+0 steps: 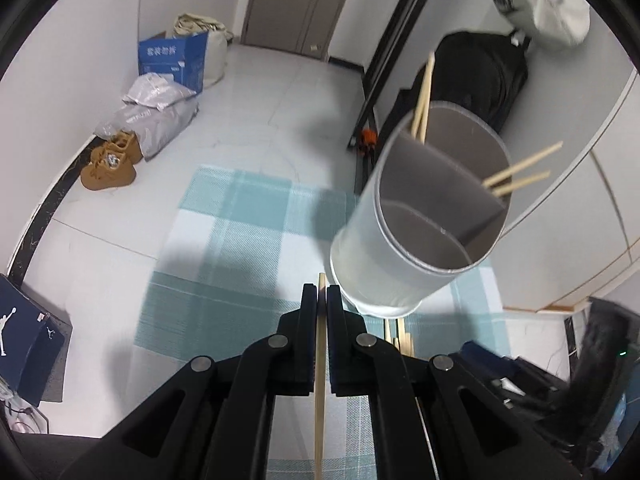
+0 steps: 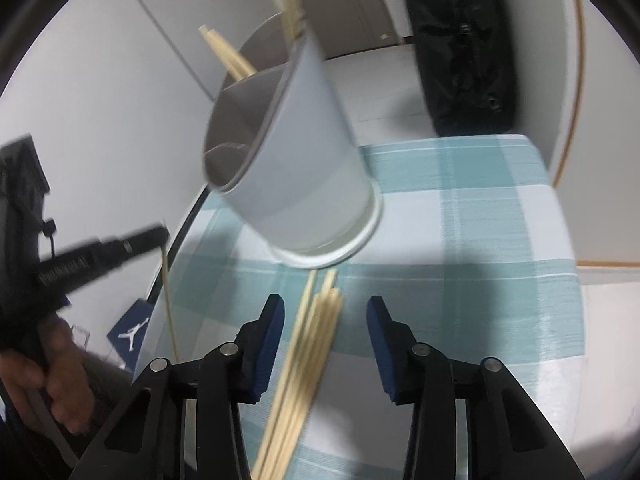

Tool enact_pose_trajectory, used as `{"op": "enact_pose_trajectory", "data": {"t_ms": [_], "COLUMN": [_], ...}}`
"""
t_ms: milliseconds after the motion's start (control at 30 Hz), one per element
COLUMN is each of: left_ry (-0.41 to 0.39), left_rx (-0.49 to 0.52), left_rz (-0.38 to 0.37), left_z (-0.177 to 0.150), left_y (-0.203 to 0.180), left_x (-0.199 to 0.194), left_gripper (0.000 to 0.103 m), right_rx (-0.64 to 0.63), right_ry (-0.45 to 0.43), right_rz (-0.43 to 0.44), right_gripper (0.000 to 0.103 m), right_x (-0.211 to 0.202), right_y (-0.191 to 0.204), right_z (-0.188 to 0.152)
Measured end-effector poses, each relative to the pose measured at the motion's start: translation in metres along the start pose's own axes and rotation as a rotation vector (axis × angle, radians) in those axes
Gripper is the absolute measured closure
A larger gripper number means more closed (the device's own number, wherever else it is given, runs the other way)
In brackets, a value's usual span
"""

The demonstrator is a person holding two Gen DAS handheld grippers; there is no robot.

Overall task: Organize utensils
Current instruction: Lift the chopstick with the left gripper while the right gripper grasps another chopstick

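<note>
Step in hand: the left gripper [image 1: 321, 300] is carrying a single chopstick [image 1: 319, 408] toward the divided holder [image 1: 424, 216]; judging by the sticks already standing inside, the sorting looks partly done.

Left jaws: pressing together on that chopstick, whose tip is poking out just past the fingertips at 12 o'clock.

Holder from the left view: standing on the checked cloth [image 1: 240, 240] at about 1 o'clock from the jaws, close by; its open mouth is facing the camera and a partition is splitting it into compartments.

Sticks already stored: one pair [image 1: 520, 172] is leaning out at 3 o'clock of the rim, another pair [image 1: 424, 96] is rising at 12 o'clock.

Right gripper [image 2: 326, 312]: jaws are standing wide apart, gripping nothing.

Loose bundle [image 2: 304, 368]: lying on the cloth between the right fingers, nearer the left one, running from 6 o'clock up toward the holder's base at 12 o'clock; whether either finger is touching it I cannot tell.

Next move, as I judge it: the left gripper is needing to lift and tip the stick so its end is aiming into an open compartment, then spread to drop it.

Risk: the tall holder may be tipping if the stick is nudging its rim.
</note>
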State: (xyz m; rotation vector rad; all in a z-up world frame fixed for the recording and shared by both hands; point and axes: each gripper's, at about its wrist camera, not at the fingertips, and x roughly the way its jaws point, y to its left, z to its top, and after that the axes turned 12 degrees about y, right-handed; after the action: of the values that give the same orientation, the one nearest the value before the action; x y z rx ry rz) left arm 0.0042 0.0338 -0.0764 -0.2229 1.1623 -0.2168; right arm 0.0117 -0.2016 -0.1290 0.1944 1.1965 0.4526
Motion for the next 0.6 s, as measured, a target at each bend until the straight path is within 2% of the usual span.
{"op": "enact_pose_trajectory", "data": {"t_ms": [233, 300, 367, 600], "left_ry": [-0.035, -0.047, -0.052, -0.066], "left_rx": [-0.046, -0.055, -0.064, -0.093], "left_rz": [-0.056, -0.068, -0.075, -0.093], "left_z": [0.009, 0.01, 0.009, 0.009], "left_y": [0.024, 0.031, 0.035, 0.046], "left_x": [-0.011, -0.015, -0.018, -0.027], "left_gripper": [0.102, 0.102, 0.102, 0.102], "right_rx": [-0.119, -0.136, -0.149, -0.201], "right_ry": [0.093, 0.12, 0.146, 0.207], "right_rz": [-0.024, -0.054, -0.082, -0.209], "right_gripper": [0.07, 0.072, 0.077, 0.081], "right_x": [0.025, 0.036, 0.047, 0.072], "right_y": [0.034, 0.038, 0.041, 0.053], "right_z": [0.013, 0.017, 0.02, 0.025]}}
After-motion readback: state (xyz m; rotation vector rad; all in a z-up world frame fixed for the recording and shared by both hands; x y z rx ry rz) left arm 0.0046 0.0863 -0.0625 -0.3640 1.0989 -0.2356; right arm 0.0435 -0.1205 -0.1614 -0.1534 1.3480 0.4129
